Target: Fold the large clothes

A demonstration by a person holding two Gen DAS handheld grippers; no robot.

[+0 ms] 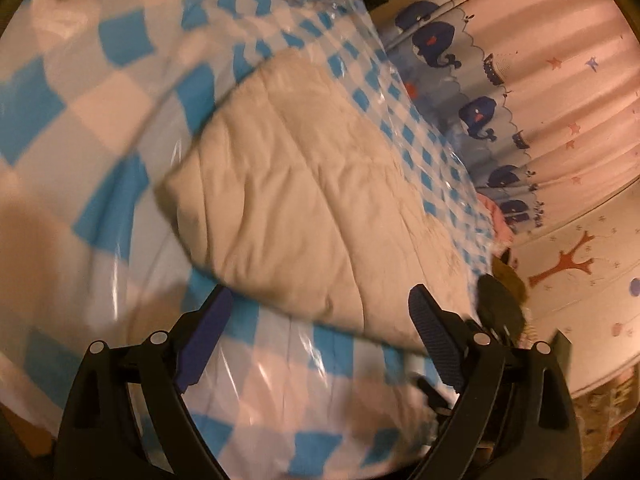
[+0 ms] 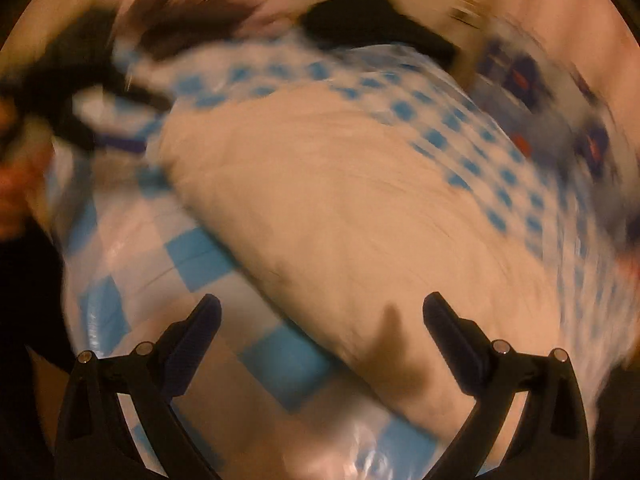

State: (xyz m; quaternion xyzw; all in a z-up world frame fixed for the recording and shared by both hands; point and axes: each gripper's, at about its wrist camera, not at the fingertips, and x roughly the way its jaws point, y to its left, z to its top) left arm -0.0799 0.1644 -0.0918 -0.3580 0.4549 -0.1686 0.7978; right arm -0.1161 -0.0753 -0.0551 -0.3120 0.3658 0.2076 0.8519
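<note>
A cream quilted garment [image 1: 304,196] lies folded into a thick rectangle on a blue-and-white checked cover [image 1: 100,92] under clear plastic. My left gripper [image 1: 320,300] is open and empty, just above the garment's near edge. In the right wrist view, which is blurred by motion, the same cream garment [image 2: 352,216] lies on the checked cover [image 2: 200,256]. My right gripper [image 2: 322,306] is open and empty over the garment's near edge. The other gripper [image 2: 80,92] shows as a dark blur at the left of this view.
A curtain with navy whales and stars [image 1: 500,92] hangs to the right. A wall with a red tree pattern [image 1: 568,268] is beyond it. A dark cloth [image 2: 376,20] lies at the far edge of the cover. A pink item [image 1: 498,220] lies by the curtain.
</note>
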